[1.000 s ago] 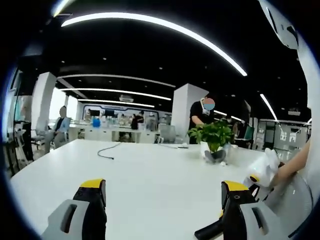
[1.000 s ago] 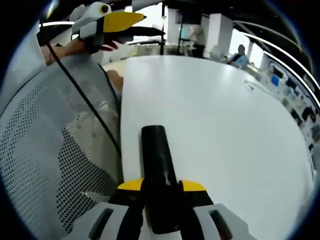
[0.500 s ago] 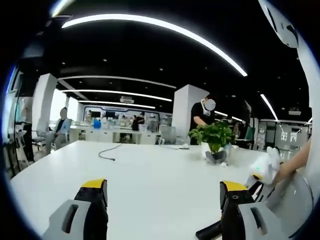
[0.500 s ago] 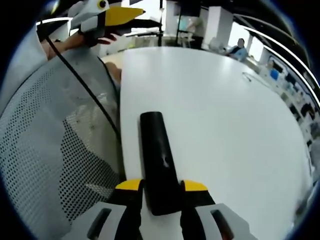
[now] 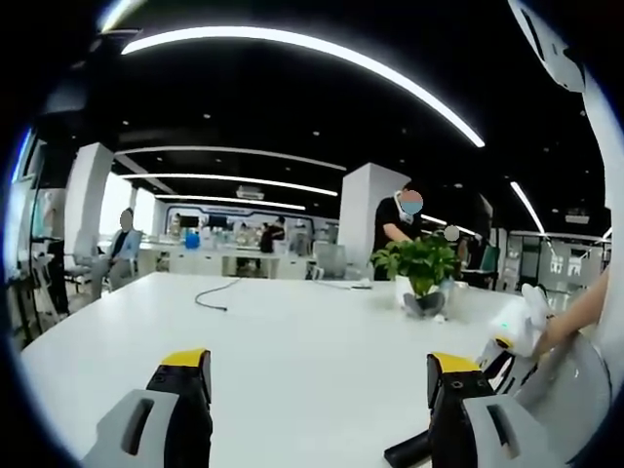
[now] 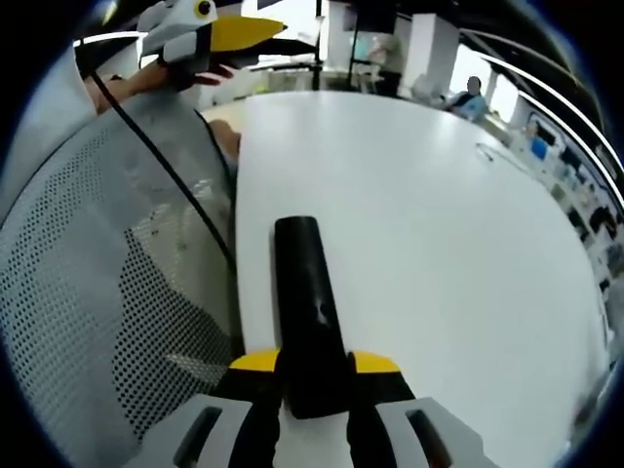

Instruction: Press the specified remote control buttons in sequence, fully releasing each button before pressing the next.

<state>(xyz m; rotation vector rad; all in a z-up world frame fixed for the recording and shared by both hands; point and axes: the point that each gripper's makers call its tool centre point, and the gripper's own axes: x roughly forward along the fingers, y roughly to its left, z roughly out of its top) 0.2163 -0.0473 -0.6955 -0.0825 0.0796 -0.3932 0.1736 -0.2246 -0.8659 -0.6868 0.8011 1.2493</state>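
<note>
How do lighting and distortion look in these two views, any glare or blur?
Left gripper view: dark ceiling, bright light strips bowed by the fisheye, white table evenly lit. Right gripper view: remote sharp, with a small glint; far windows blown out, edges soft.

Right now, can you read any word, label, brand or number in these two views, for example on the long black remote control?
No text can be read.
Long black remote control, held in the right gripper: no legible marking.
Distant office wall behind the white table: anything there is too small and blurred.
</note>
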